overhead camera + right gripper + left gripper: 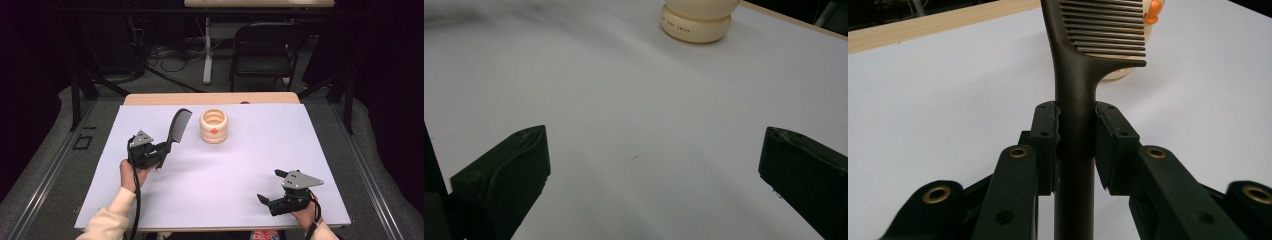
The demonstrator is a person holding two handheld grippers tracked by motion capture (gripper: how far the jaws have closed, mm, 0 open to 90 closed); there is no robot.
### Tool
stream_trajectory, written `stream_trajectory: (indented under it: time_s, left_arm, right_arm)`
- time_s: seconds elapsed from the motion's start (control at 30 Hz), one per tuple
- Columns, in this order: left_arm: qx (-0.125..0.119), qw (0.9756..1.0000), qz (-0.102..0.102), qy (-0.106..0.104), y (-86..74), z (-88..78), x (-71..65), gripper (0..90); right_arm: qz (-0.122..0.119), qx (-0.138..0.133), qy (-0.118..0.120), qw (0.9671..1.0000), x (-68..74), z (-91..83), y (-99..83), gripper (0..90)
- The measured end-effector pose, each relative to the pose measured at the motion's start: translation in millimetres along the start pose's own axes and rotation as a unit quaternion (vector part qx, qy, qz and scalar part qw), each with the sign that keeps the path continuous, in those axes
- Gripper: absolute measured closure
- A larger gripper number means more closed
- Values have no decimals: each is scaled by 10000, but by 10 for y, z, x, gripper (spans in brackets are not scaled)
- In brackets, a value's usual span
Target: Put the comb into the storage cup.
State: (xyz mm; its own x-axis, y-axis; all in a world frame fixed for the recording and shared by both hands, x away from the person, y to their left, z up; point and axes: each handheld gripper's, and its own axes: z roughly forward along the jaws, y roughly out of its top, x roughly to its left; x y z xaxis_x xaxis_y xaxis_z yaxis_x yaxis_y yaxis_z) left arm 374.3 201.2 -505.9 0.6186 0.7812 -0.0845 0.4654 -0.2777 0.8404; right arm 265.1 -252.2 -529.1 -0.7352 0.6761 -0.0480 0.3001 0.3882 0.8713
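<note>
Left gripper (162, 150) clamped on handle of dark comb (178, 126); pads (1045, 132) pressing handle from both sides, jaws narrowed to handle width. Comb held off white table (250, 165), handle low between fingers, toothed end slanting up and away toward far edge, teeth facing cream ribbed holder (214, 126). Holder upright just beside comb's toothed end, not touching. Right gripper (270, 187) low near front right of table, jaws spread wide, nothing between fingers (509, 175), well apart from comb.
</note>
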Motion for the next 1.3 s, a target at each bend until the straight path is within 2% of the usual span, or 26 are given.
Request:
stream_trajectory:
  time_s: [0.6,1.3]
  left_arm:
    - [-232,9997,-45,67,91,-9,68,725]
    - [-322,9995,23,21,205,114,52,725]
  right_arm:
    - [1,-14,25,10000,-2,7,-2,0]
    - [2,-3,10,10000,-5,6,-3,0]
